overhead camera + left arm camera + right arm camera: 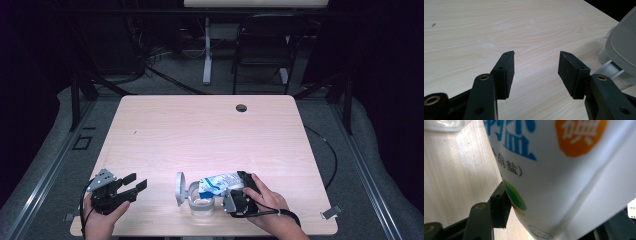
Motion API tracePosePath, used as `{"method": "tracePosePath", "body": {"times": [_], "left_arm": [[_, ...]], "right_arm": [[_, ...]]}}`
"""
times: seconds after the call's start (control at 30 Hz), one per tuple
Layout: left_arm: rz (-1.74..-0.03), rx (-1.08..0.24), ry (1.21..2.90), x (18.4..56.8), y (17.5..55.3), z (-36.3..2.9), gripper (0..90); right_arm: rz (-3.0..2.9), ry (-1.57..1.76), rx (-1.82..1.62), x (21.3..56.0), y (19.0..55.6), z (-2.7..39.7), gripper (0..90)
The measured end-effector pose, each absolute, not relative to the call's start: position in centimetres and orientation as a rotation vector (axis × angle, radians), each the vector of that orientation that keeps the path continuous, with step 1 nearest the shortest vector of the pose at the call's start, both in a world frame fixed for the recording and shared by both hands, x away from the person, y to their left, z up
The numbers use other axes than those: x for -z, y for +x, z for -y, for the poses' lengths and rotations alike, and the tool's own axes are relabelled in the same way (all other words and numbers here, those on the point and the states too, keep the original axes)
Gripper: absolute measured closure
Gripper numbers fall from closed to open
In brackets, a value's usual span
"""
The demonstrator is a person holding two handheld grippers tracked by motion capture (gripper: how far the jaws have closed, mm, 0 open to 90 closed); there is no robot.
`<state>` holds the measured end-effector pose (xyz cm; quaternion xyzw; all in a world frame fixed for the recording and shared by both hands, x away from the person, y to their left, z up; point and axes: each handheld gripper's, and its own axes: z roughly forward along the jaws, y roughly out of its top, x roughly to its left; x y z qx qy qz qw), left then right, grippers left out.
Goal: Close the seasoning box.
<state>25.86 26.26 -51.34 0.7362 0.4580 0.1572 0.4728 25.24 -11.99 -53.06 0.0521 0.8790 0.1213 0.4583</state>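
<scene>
— What's the setting?
— A pale wood-grain table (200,130) in a dark room, with a round cable hole (241,108) near its far edge and a black chair (264,47) on the grey floor beyond it.

— Where are the two hands?
— Both at the near edge. The left gripper (135,185) sits at the near left corner, jaws spread wide apart with nothing between the pads (509,72), bare tabletop ahead of them.

— And the right one?
— The right gripper (239,192) is clamped on a white-and-blue pouch (220,182) printed with blue characters and an orange badge. In the right gripper view, one pad (500,206) presses against its side.

— Where is that pouch?
— Tilted over a clear round container (202,202) near the front centre of the table, its grey hinged lid (179,189) standing open on the left.
</scene>
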Motion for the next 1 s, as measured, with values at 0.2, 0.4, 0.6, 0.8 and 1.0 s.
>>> {"method": "tracePosePath", "body": {"times": [0.2,0.4,0.6,0.8,1.0], "left_arm": [[-1.122,-0.386,1.805,51.32,25.84,-26.25,47.5],[-1.121,-0.385,1.802,51.31,25.84,-26.27,47.5],[-1.122,-0.386,1.801,51.35,25.87,-26.29,47.5],[-1.124,-0.388,1.803,51.37,25.87,-26.38,47.5],[-1.124,-0.388,1.803,51.36,25.87,-26.36,47.5]], "right_arm": [[-2.155,0.119,-0.283,52.99,25.19,11.95,40.1],[-2.140,0.075,-0.227,52.61,25.15,11.92,40.2],[-2.136,0.070,-0.227,52.56,25.09,11.84,40.2],[-2.127,0.064,-0.204,52.45,24.98,11.70,40.5],[-2.115,0.046,-0.212,52.57,25.05,11.70,40.5]]}}
